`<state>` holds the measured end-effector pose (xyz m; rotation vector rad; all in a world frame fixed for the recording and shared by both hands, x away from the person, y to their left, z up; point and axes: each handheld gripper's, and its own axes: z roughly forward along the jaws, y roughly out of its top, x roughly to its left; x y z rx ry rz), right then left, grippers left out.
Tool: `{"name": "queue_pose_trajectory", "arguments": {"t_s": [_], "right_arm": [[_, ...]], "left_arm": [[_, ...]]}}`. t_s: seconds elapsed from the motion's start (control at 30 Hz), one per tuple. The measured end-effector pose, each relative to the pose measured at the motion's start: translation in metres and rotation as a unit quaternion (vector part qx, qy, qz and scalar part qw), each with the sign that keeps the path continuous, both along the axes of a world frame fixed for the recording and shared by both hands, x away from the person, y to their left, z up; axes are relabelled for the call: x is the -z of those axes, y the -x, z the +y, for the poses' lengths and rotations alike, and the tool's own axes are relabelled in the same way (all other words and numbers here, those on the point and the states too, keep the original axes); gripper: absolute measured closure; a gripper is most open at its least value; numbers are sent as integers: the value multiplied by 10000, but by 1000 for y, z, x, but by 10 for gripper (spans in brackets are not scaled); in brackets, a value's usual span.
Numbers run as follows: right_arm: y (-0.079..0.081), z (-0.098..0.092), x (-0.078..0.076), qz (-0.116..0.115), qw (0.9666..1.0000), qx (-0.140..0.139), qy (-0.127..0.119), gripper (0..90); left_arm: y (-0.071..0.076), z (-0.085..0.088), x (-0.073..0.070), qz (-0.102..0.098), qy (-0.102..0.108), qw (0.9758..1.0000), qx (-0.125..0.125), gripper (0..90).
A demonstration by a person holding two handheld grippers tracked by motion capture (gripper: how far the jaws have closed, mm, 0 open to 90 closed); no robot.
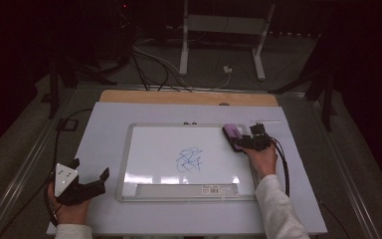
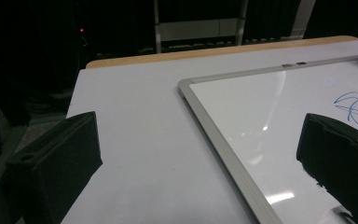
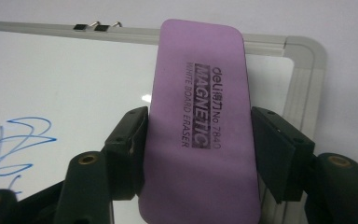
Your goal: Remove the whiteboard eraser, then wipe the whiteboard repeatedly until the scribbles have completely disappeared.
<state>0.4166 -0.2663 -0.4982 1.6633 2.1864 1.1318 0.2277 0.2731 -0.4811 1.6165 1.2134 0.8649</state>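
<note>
A purple whiteboard eraser (image 1: pixel 232 131) (image 3: pixel 199 70) lies at the top right corner of the whiteboard (image 1: pixel 129 149) (image 3: pixel 304 79). My right gripper (image 1: pixel 238 139) (image 3: pixel 199 126) is shut on the eraser, one black pad against each long side. A blue scribble (image 1: pixel 189 160) (image 3: pixel 14 144) (image 2: pixel 356 107) sits mid-board, to the left of the eraser. My left gripper (image 1: pixel 90 168) (image 2: pixel 200 135) rests on the white table left of the board's near corner. It stands open with nothing between its jaws, and one jaw reaches over the board's frame (image 2: pixel 214 135).
The white tabletop (image 1: pixel 104 124) surrounds the board, with a wooden strip (image 1: pixel 189 97) along its far edge. The board's pen tray (image 1: pixel 179 189) runs along its near side. Cables (image 1: pixel 149 64) and a metal stand (image 1: pixel 219 45) are on the dark floor beyond.
</note>
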Motion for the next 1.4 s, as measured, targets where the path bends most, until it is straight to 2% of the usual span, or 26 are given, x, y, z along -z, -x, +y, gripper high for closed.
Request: {"name": "queue_pose_trajectory", "arguments": {"t_s": [0.37, 0.63, 0.97, 1.4], "right_arm": [[4, 3, -8, -218, 9998, -37, -6, 407], [5, 5, -10, -268, 9996, -76, 8, 407], [11, 17, -20, -485, 9985, -255, 14, 407], [16, 20, -26, -614, 9975, -339, -3, 407]], "left_arm": [[0, -1, 0, 8, 1, 10000, -3, 6], [-1, -1, 1, 12, -6, 10000, 1, 6], [-1, -1, 1, 19, -11, 10000, -1, 6], [-2, -2, 2, 26, -26, 10000, 12, 6]]}}
